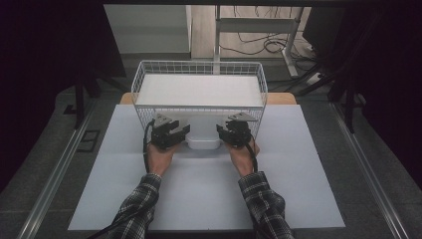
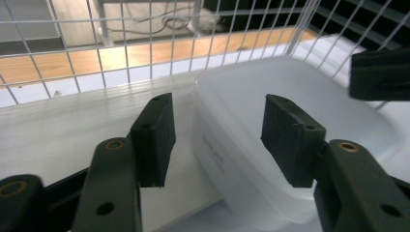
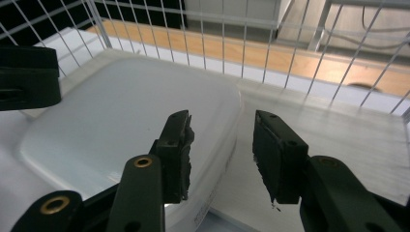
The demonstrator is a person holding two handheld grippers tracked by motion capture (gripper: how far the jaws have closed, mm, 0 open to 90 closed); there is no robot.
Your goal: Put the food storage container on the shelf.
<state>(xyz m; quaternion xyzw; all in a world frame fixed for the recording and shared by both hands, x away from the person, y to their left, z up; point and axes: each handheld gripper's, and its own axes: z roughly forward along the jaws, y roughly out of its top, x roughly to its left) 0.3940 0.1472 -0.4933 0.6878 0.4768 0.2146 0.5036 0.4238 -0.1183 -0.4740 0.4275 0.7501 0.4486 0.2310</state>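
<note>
Tools — left tool, right tool — both spread wide astride white tub; tub's far end hidden under wire basket.

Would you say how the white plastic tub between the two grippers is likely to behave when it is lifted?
The white plastic tub looks thin-walled and translucent, so probably light and somewhat flexible. Its smooth, glossy wall may slip between the jaws. Low and wide, it seems unlikely to tip.

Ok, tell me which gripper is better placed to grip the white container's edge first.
Probably the left gripper: its open jaws already straddle the white container wall, one outside, one over the inside. The right gripper is open too, but its jaws sit at the edge with the gap mostly beside the container.
</note>
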